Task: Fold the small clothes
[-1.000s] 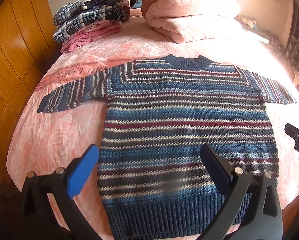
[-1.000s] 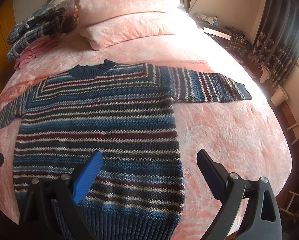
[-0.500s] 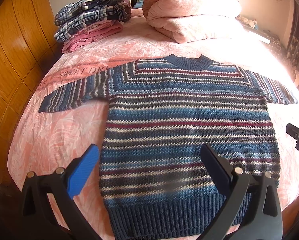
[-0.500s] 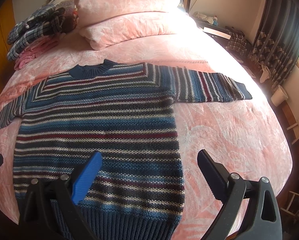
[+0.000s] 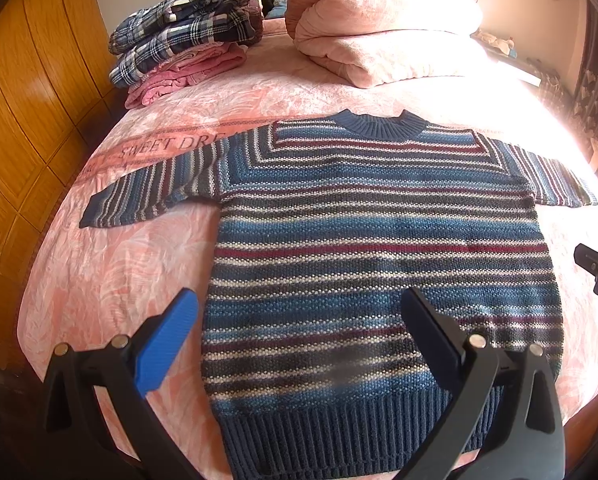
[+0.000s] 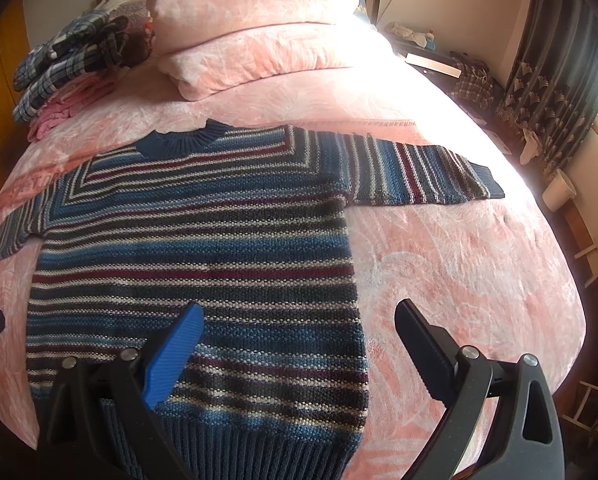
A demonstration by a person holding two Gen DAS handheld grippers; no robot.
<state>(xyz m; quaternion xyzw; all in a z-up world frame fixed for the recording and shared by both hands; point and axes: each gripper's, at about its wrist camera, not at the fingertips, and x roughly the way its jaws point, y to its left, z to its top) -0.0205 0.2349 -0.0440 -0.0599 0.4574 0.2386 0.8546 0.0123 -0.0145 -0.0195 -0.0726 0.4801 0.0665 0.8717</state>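
Knitted, striped sweater point(image 5: 379, 248) spread flat on the pink bed point(image 5: 111, 280), sleeves out to both sides, nothing folded yet. Little changed over the last second: sweater a touch further from the left gripper point(image 5: 299, 334) than before, a slight drift back and no more; right view near identical. Reads as a pause before the first grasp.

Left gripper spread wide and empty, hovering above the lower body, hem just below the fingertips, blue finger point(image 5: 167, 344) over bare bed past the sweater's left edge. Right gripper point(image 6: 297, 346) likewise wide apart, holding nothing, straddling the sweater's right side edge.

Left view alone shows the left sleeve to its cuff, beyond the blue finger. Right view alone shows the right sleeve whole point(image 6: 423, 174), far ahead of the dark finger, and the curtains point(image 6: 555, 80). Folded pile point(image 5: 179, 48) and quilt point(image 5: 379, 32) well beyond in both.
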